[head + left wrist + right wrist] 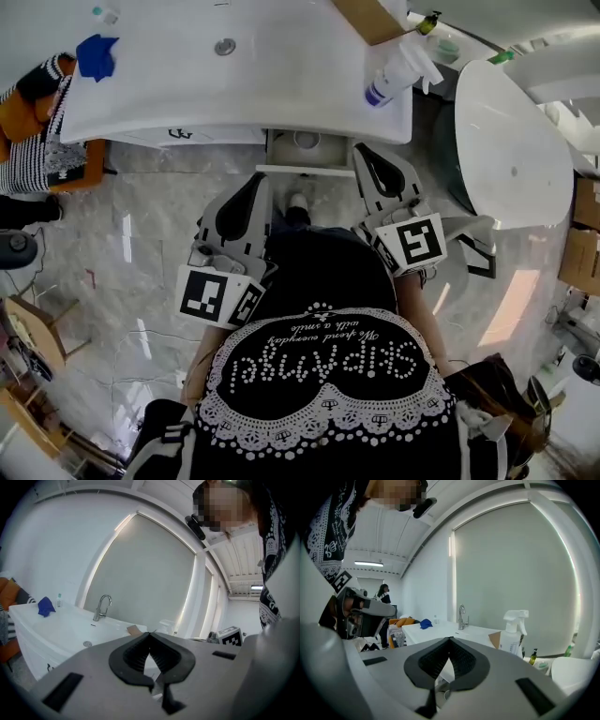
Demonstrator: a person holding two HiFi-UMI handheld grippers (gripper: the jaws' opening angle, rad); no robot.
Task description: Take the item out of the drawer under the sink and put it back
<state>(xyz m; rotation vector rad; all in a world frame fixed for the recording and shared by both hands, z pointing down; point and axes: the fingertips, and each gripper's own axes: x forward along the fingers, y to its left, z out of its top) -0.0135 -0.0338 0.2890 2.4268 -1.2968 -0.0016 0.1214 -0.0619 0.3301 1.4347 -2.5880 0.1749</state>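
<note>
While both claws, left gripper point(150, 634) and right gripper point(450, 640), sit pressed together and empty, item point(307, 141) lies in open drawer point(281, 171), upper centre, under sink point(225, 94). Risk: descending shut, jaws would shove item instead of gripping.

The floor point(122, 234) is pale grey marble tile with a glossy sheen, and the walls point(51, 541) are plain white. A long white counter point(281, 94) stands before a tall window point(145, 578) covered by a grey blind, with daylight glowing along its edges. A white bathtub point(511, 141) sits at the counter's right end, an orange seat point(19, 117) at its left, and a strip light point(368, 564) burns overhead.
</note>
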